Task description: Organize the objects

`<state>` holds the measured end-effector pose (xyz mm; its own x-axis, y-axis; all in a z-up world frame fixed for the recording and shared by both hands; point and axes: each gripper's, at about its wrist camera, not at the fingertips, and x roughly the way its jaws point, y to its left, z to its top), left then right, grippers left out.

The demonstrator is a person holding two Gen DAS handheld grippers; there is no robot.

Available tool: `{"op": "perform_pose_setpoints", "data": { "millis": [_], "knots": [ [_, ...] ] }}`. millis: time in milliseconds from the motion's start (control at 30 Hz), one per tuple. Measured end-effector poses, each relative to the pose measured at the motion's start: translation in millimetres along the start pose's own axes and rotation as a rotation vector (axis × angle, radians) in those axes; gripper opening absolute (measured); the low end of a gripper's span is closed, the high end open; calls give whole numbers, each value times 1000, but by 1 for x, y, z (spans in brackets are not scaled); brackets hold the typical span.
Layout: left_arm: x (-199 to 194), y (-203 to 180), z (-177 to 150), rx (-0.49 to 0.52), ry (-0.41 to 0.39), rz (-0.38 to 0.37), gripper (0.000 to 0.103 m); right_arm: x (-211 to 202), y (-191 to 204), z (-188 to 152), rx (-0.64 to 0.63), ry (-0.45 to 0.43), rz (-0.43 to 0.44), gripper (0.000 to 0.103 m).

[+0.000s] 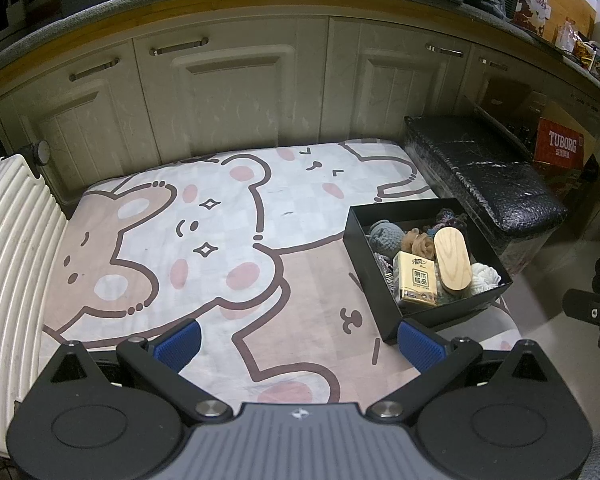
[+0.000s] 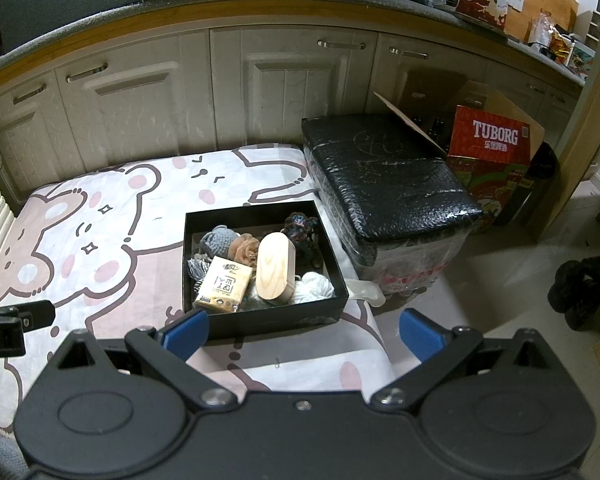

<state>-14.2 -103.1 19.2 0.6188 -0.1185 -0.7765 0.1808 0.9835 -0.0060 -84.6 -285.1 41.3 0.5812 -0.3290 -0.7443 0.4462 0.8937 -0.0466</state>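
A black open box [image 1: 392, 316] [image 2: 260, 322] sits on the right part of a cartoon-bear cloth [image 1: 204, 240] [image 2: 80, 248]. It holds an oval wooden case [image 1: 453, 258] [image 2: 276, 266], a yellow tissue pack [image 1: 416, 283] [image 2: 223, 284], a grey crochet piece [image 1: 386, 236] [image 2: 216, 238], a brown fabric flower [image 1: 418, 240] [image 2: 245, 249], white yarn [image 1: 485, 276] [image 2: 316, 286] and a dark crochet piece [image 2: 300, 224]. My left gripper [image 1: 300, 344] is open and empty above the cloth, left of the box. My right gripper [image 2: 304, 334] is open and empty just before the box's near wall.
A black wrapped bench [image 1: 488, 176] [image 2: 388, 184] stands right of the cloth. A red Tuborg carton [image 1: 560, 148] [image 2: 492, 148] is behind it. White cabinet doors [image 1: 228, 92] [image 2: 292, 88] run along the back. A white ribbed radiator [image 1: 8, 264] is at the left.
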Motion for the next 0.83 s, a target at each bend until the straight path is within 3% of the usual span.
{"op": "perform_pose_setpoints", "data": {
  "millis": [833],
  "knots": [
    [-1,-2,1,0,7,-6,103,1,0,-2,3,3,0,103]
  ]
}}
